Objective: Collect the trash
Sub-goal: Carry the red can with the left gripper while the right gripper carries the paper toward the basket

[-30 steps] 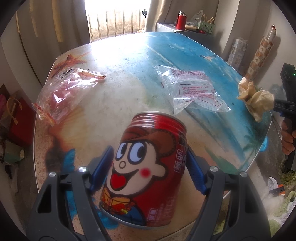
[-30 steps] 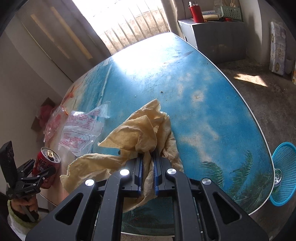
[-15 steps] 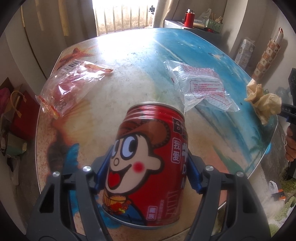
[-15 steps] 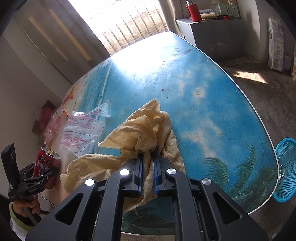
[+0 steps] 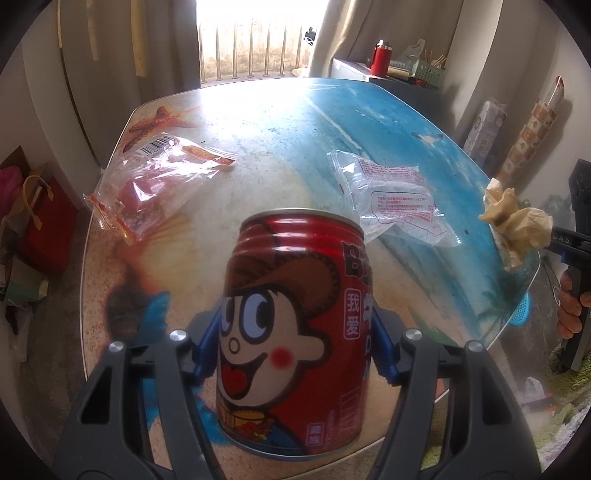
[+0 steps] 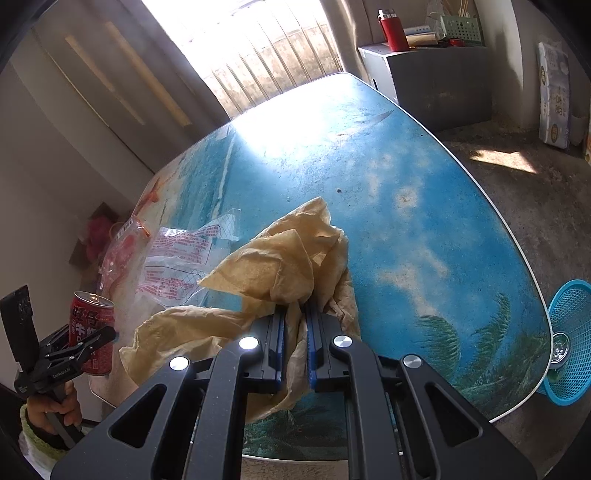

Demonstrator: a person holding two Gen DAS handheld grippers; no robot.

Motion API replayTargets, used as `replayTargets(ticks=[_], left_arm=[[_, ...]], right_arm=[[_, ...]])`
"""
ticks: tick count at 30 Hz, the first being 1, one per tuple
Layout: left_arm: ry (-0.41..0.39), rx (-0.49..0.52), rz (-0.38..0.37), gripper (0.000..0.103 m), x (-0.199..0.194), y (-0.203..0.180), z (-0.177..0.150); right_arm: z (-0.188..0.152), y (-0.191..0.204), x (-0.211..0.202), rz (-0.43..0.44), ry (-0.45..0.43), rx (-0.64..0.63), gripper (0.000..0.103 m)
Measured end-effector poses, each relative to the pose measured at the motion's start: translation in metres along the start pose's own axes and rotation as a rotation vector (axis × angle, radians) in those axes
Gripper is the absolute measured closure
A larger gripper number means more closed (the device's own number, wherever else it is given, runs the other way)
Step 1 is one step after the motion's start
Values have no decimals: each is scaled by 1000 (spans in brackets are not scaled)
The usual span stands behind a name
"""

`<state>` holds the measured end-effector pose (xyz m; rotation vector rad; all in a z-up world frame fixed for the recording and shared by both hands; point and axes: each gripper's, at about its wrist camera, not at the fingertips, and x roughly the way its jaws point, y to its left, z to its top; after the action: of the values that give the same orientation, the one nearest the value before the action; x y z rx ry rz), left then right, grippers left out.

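Note:
My left gripper is shut on a red cartoon drink can and holds it upright above the near edge of the beach-print table. The can also shows in the right wrist view. My right gripper is shut on crumpled yellowish paper, held over the table's right side; the paper shows in the left wrist view. A clear wrapper with red print and a clear bag with red contents lie on the table.
A blue plastic basket stands on the floor by the table's right edge. A grey cabinet with a red flask is at the back. Bags sit on the floor at the left.
The left gripper has lifted the can and brought it upright, raised above the table. The right gripper keeps hold of the paper, drifting slightly.

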<state>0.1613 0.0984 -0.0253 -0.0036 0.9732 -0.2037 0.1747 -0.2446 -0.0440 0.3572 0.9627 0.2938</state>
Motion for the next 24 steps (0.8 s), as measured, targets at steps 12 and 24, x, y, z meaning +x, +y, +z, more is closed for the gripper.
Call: replayTargets(ticks=[12,24], left_arm=[[-24,18,-16,41,-13,-10,3],[-30,36,-29,41,-18,-19,6]], right_arm=[[0,-1,-13,12,-10,-6,93],[1,-3,-19,19,-18,-3,93]])
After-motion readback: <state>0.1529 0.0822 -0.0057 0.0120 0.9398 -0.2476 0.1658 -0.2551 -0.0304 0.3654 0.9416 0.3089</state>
